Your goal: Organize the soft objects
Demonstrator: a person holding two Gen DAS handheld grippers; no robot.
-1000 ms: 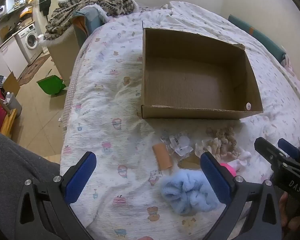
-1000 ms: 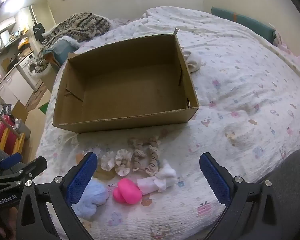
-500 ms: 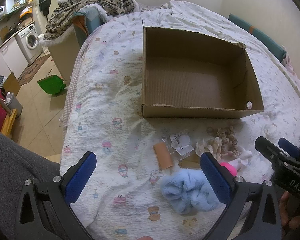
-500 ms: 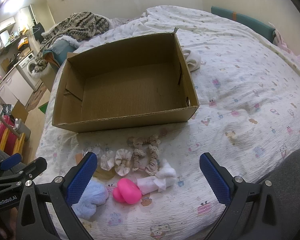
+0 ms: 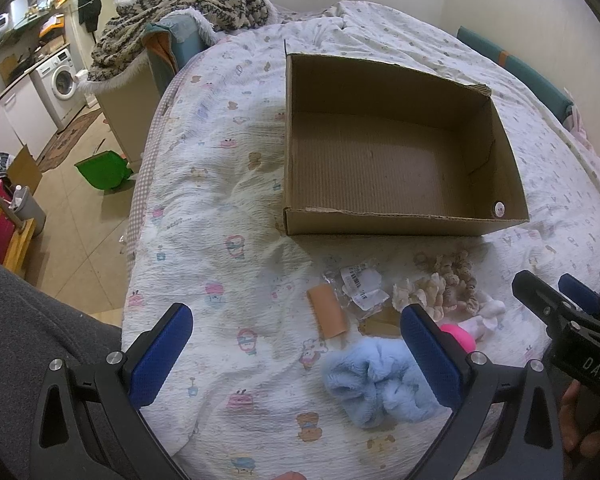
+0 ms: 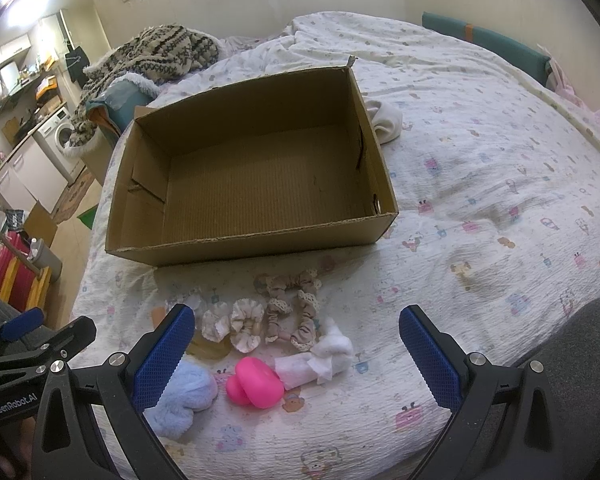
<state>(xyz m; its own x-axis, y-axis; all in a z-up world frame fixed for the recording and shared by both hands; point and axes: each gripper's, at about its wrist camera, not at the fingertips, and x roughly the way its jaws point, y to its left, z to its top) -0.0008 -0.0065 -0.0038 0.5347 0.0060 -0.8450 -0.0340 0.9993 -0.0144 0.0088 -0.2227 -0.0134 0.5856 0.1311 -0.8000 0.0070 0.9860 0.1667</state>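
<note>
An empty cardboard box (image 5: 400,224) (image 6: 260,240) sits on the bed. In front of it lie soft items: a fluffy blue scrunchie (image 5: 374,384) (image 6: 180,400), a pink object (image 6: 254,386) (image 5: 458,338), a white cloth bundle (image 6: 320,360), several beige scrunchies (image 6: 276,316) (image 5: 440,284), a small tan piece (image 5: 327,316) and a clear packet (image 5: 360,284). My left gripper (image 5: 296,354) is open and empty, above the bed left of the blue scrunchie. My right gripper (image 6: 298,354) is open and empty, above the pink object and white bundle.
The bed (image 6: 480,184) has a printed white cover. A white cloth (image 6: 386,120) lies right of the box. A patterned blanket (image 5: 188,4) is piled on furniture beyond the bed. The floor at left holds a green dustpan (image 5: 104,170) and a washing machine (image 5: 62,80).
Both grippers have shifted very slightly; the views are almost the same. Nothing was taken hold of or moved.
</note>
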